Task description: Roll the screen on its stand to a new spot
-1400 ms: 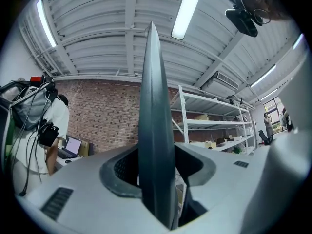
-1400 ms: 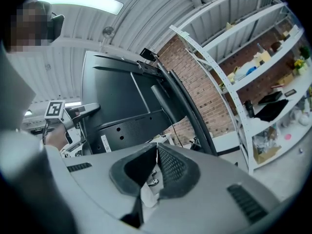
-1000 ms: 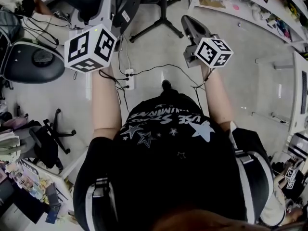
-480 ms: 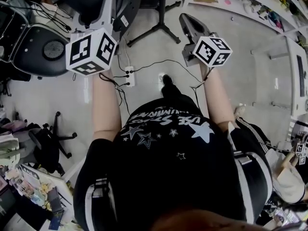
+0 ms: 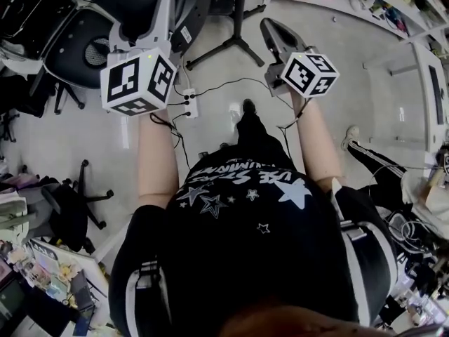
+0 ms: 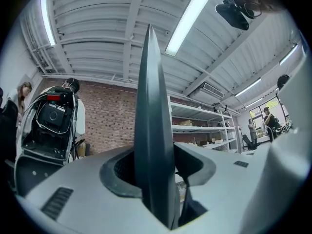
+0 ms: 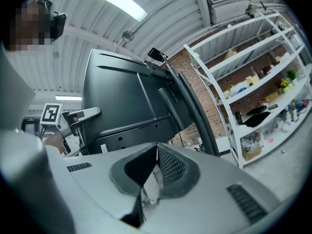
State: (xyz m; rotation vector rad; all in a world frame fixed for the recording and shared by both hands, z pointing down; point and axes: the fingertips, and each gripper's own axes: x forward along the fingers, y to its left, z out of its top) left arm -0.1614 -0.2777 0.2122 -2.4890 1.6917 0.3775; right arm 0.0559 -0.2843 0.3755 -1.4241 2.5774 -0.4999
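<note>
Left claw [image 6: 158,172] grips the edge of the screen [image 6: 148,106], while right claw [image 7: 156,152] is clenched empty near it.

left gripper [image 6: 155,165] clamped, right gripper [image 7: 155,149] closed

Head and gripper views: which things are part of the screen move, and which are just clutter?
In the job: screen, gripped at its edge by the left gripper; its stand; right gripper, shut, empty.
Clutter: power strip; office chair; shelving.
</note>
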